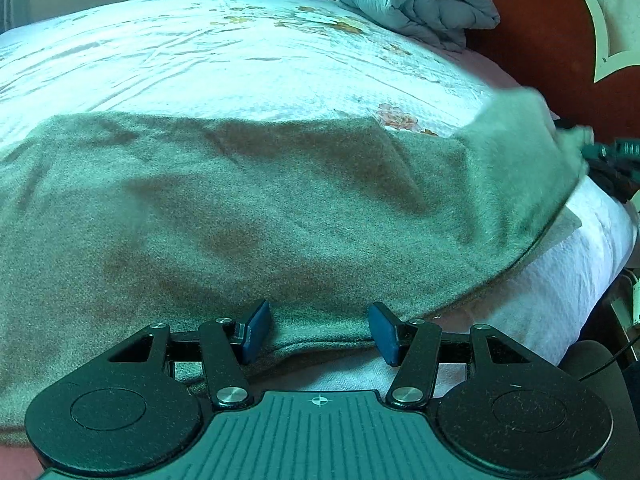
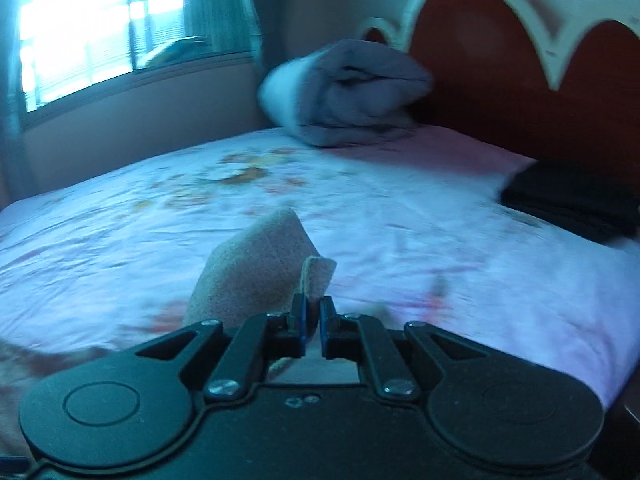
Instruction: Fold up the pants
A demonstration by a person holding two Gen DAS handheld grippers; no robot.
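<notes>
Lying spread across the near part of the bed (image 1: 240, 48), the pants (image 1: 260, 208) are seen in the left wrist view as a broad sheet of fuzzy grey-green fabric. Their long axis runs from left to right across that view, roughly along the near edge of the mattress, and the right-hand end is raised off the bedding and drawn toward the headboard (image 1: 544, 32). That raised end is blurred, so its exact shape cannot be told.

The left gripper (image 1: 320, 334) is held low over the near hem of the pants with its jaws spread wide apart; the blue pads (image 1: 258, 330) stand on either side of the hem edge, and nothing is clamped between them.

In the right wrist view the right gripper (image 2: 314, 322) is shown with its jaws drawn nearly together, and a corner of the pants (image 2: 260, 264) is pinched between them. The pinched fabric rises from the jaws as a peaked fold pointing up and away from the camera, above the floral bedsheet (image 2: 400, 220).

A rolled grey quilt (image 2: 348, 96) is placed at the far side of the bed against the headboard (image 2: 480, 60). A flat black item (image 2: 572, 196) lies on the sheet at the right, near the headboard. A bright window (image 2: 100, 20) is seen in the wall beyond the bed.
</notes>
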